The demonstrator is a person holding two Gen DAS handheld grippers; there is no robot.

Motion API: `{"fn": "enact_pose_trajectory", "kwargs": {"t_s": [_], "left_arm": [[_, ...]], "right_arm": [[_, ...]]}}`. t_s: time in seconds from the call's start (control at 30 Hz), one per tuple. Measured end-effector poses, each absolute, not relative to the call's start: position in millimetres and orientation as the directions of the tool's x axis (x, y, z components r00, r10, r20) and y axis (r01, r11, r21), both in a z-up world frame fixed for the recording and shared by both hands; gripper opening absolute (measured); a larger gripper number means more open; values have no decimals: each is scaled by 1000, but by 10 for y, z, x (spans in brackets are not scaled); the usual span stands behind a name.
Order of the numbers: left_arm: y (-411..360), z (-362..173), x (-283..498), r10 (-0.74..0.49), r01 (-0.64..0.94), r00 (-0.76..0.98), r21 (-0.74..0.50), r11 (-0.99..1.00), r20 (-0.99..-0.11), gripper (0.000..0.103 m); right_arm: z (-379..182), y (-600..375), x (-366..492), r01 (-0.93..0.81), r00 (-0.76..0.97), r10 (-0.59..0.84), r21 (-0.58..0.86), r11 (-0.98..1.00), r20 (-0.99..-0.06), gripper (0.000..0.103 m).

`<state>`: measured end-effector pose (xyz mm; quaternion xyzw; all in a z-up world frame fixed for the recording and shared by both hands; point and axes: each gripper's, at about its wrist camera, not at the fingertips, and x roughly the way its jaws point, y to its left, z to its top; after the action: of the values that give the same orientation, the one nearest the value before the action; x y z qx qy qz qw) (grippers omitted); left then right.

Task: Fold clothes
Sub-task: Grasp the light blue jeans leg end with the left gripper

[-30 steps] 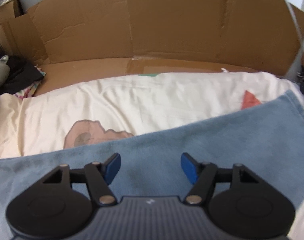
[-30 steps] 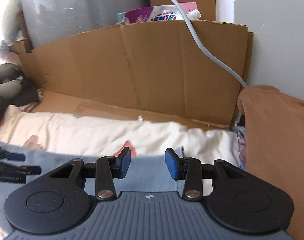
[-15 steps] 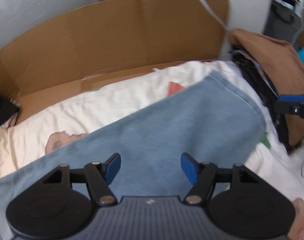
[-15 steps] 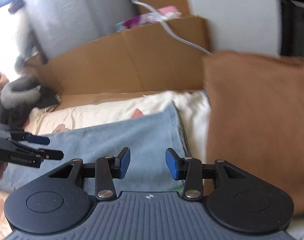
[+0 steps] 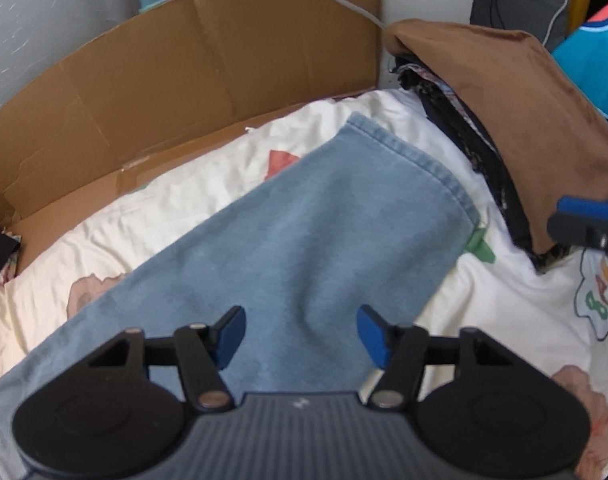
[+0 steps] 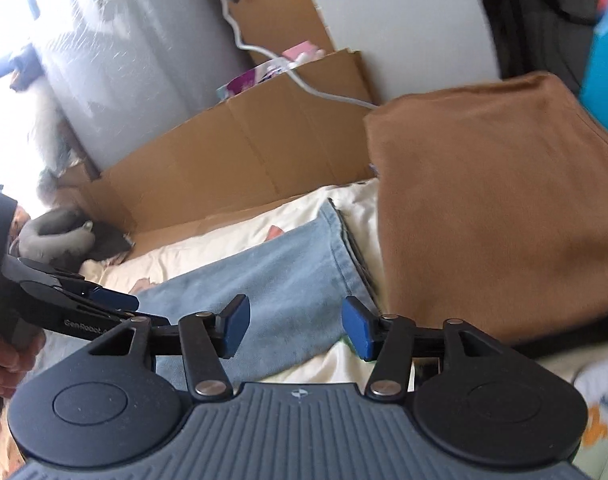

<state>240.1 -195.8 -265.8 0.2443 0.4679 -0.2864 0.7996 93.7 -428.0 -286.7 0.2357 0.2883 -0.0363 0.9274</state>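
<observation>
Cream printed bedsheet (image 5: 208, 184) spreads beneath blue jeans (image 5: 304, 240), laid flat beside a brown folded garment (image 5: 516, 112) atop a stack. Left gripper (image 5: 301, 336) hangs over the denim, jaws closing, empty. Right gripper (image 6: 295, 326) hovers, jaws opening, empty.

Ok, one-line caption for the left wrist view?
Left gripper, closing with nothing between its pads, above a blue garment spread on a printed sheet, brown cloth alongside.

Cardboard box (image 5: 208, 80), perhaps white cable (image 6: 304, 84)
</observation>
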Motion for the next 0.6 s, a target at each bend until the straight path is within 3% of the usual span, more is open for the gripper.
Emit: {"fn": "enact_pose_trajectory", "kwargs": {"t_s": [0.27,0.6], "left_arm": [[-2234,-2898,2117,-241,801,387,195,566,-890,62],[-2527,-3461,2115,-176,834,449,340,435,-876,60]], "right_arm": [[-3109,-4315,652,319,790,68,504,803,-609,58],[-3165,-4473,530,376,771,26,487,788,-637,58]]}}
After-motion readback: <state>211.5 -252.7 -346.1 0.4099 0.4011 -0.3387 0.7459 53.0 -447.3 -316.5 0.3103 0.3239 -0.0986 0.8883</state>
